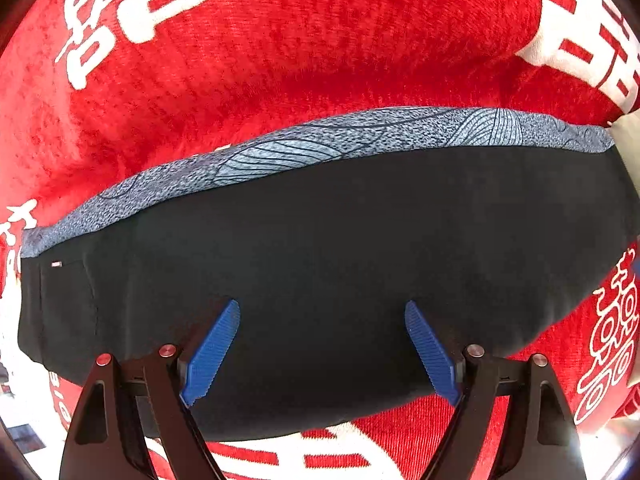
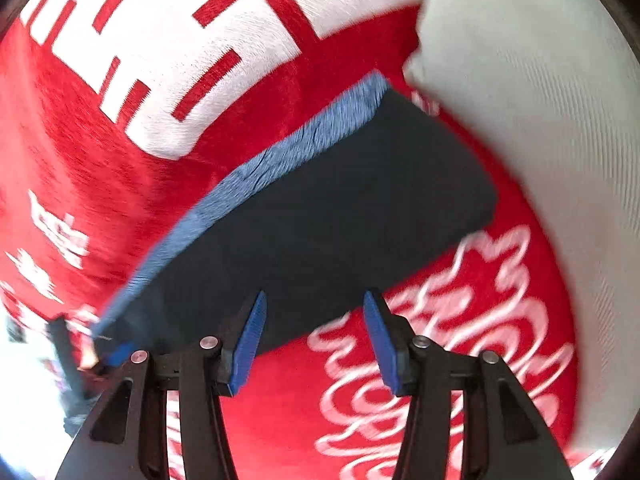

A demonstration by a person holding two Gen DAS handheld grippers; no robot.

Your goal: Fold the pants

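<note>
The right wrist view is smeared with motion blur: the white characters on the red blanket (image 2: pixel 120 168) are unreadable. Beyond the folded pants (image 2: pixel 340 216), a pale cushion (image 2: pixel 540 120) runs off the right edge. A small dark object (image 2: pixel 66 356) at lower left is too blurred to identify.

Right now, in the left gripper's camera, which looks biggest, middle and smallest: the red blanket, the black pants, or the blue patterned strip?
1. Red blanket, filling most of the picture.
2. Black pants.
3. Blue patterned strip along the pants' far edge, thinnest.
</note>
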